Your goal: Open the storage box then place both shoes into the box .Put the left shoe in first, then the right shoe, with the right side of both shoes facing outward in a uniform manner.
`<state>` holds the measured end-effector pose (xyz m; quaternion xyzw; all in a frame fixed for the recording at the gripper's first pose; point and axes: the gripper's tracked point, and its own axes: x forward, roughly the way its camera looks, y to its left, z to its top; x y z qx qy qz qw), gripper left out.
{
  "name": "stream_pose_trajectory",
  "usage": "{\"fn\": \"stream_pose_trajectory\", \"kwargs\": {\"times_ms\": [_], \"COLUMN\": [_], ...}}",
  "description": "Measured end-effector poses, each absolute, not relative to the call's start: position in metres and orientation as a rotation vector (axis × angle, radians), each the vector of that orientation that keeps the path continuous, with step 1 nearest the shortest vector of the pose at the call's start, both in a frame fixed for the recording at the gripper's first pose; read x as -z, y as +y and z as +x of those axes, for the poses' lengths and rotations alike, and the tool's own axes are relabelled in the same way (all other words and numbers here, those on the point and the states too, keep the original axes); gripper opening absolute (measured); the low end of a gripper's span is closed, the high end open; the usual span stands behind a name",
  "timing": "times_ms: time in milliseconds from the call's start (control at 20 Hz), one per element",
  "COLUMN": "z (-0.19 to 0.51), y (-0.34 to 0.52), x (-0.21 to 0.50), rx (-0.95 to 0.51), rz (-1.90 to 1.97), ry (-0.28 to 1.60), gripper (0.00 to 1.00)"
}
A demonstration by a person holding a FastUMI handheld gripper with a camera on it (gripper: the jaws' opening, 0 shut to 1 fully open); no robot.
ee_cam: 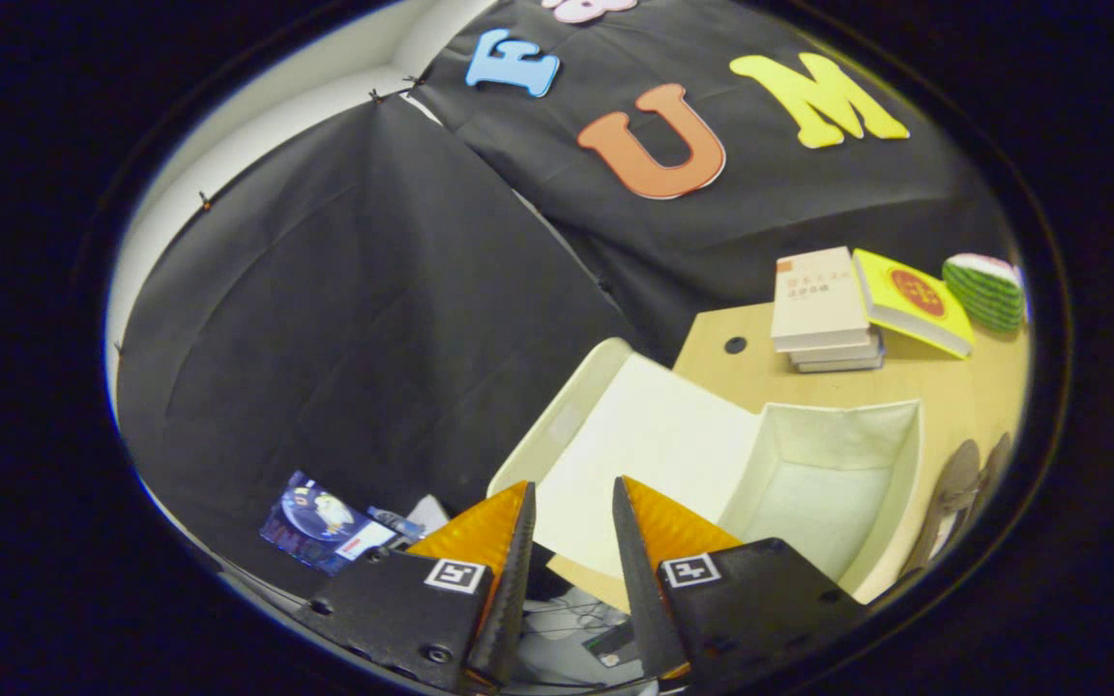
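So the gripper (571, 503) is seen at the near end, released, with its two fingers spread apart and nothing held between them; only air and a bit of clutter below are seen through the gap. Just ahead of the fingertips, the storage box (905, 483) is found on the table (944, 382), already opened: its lid (634, 445) is flipped out toward the gripper and hangs past the near edge of the table, tilted in the view, with the pale inside face turned up. The open compartment behind it is seen to be bare inside, white walls and a white floor. Right beside the box, on the far side from the lid, a pair of dark shoes (953, 493) is partly caught, squashed by the lens, so left and right can't be told apart. Down below the lid, off the table, a blue printed package (320, 527) is seen lying against the black cloth, with some wires and small bits under the fingers that can't be made out. Further back on the table, a small stack of books (823, 309) is sat, a yellow book (910, 300) is leaned just beside it, and a green striped watermelon-looking thing (987, 290) is tucked beyond that. A small dark hole (735, 344) is spotted in the tabletop near the books.
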<state>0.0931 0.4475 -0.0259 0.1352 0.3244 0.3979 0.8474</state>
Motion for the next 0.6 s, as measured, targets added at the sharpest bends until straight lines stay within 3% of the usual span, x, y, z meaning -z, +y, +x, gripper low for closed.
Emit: {"fn": "stream_pose_trajectory", "kwargs": {"times_ms": [150,300,600], "z": [0.091,0.109,0.131], "y": [0.406,0.348,0.240], "x": [0.034,0.047,0.079], "rx": [-0.756,-0.592,-0.318], "rz": [0.134,-0.017,-0.290], "ry": [0.635,0.575,0.500], "gripper": [0.68,0.77,0.82]}}
